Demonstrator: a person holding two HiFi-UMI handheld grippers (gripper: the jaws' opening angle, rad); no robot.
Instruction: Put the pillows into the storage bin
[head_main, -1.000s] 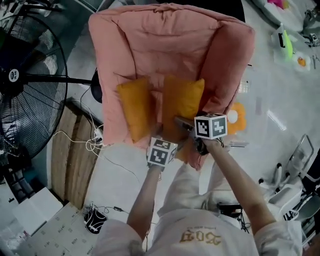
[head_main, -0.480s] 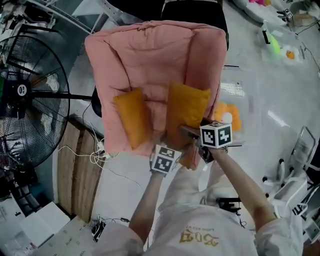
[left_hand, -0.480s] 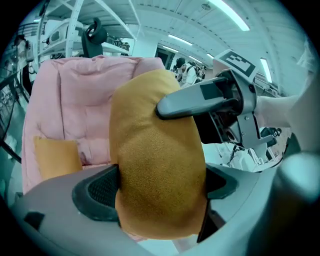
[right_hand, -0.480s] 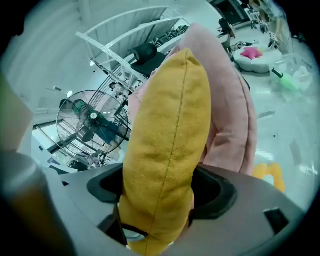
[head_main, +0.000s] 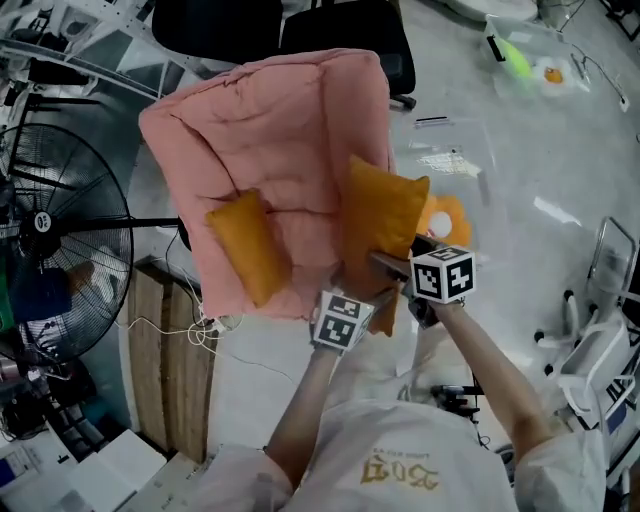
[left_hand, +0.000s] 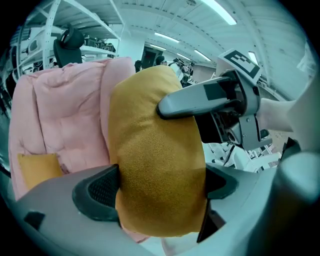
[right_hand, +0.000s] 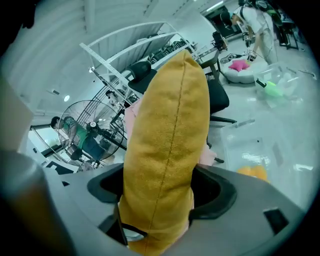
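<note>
A pink quilted lounger cushion (head_main: 270, 140) carries one plump mustard pillow (head_main: 245, 245) on its left; right of it, a clear plastic storage bin (head_main: 478, 175) holds something orange (head_main: 447, 222). A second pillow (left_hand: 155, 165), suede-like and seamed, stands at the cushion's near right, squeezed between the fingers (left_hand: 95, 189) of the left gripper (left_hand: 159, 184) and the right gripper (right_hand: 161, 189).

Orange pillow (head_main: 245, 247) on pink cushion (head_main: 265, 120)

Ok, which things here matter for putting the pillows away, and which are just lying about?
Job: gripped orange pillow, second orange pillow on pink chair, clear storage bin.
Lying about: floor fan, black office chair, wooden board, cables.
</note>
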